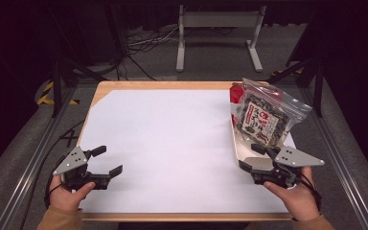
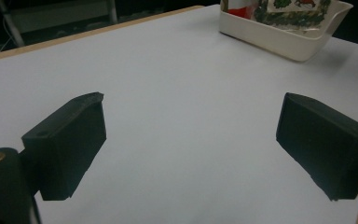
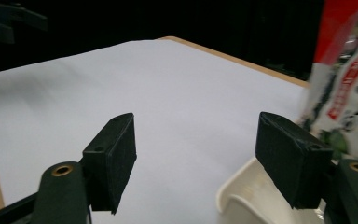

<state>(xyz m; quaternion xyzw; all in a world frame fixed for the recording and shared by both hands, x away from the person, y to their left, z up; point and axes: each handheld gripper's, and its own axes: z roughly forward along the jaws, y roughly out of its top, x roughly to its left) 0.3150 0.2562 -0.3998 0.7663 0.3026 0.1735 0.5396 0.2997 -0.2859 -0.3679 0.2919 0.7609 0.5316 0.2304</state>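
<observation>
The snack bag [image 1: 261,117] stands upright in the white tray [image 1: 237,152] at the worktop's [image 1: 172,139] right edge; its lower part is hidden behind the tray wall. The right tool [image 1: 254,158], jaws wide, sits at the tray's near end. The left tool [image 1: 108,160], jaws wide and empty, hovers near-left. Broad open room lies between them.

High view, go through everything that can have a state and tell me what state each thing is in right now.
left gripper: open, fingers spread, holding nothing, over the white sheet.
right gripper: open, holding nothing, at the near end of the tray.
snack bag: zip top looks sealed, standing tilted in the tray.
white tray: upright at the table's right side, holding the snack bag and a red pack.
red pack: behind the snack bag, mostly hidden.
</observation>
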